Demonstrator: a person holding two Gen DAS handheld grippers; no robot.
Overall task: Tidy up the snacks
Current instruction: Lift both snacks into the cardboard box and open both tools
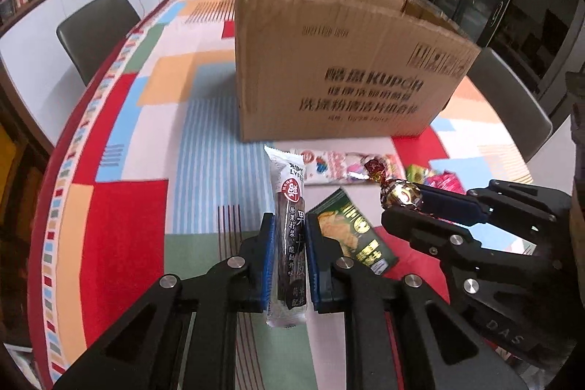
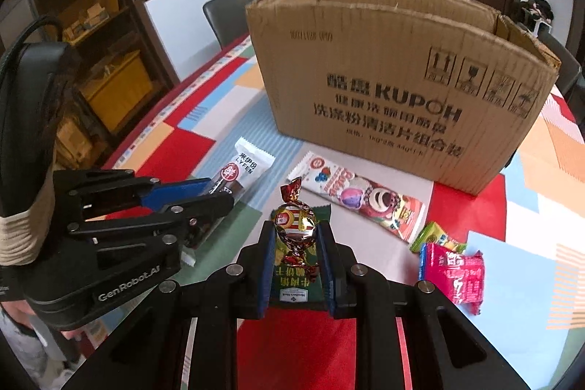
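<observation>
My left fingers (image 1: 289, 262) grip a long dark fruit-leather bar (image 1: 290, 236); my right fingers (image 2: 295, 262) pinch a foil-wrapped twist candy (image 2: 295, 220). Only my right view shows the pink packet (image 2: 455, 275) and yellow-green candy (image 2: 435, 236) clearly. A bear-print snack bar (image 2: 360, 194) lies before the open cardboard box (image 2: 402, 90); I cannot see its inside.

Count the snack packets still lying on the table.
4: green packet below the right gripper, long bear-print packet before the box, small yellow-green packet and pink packet rightward. Others may be hidden.
</observation>
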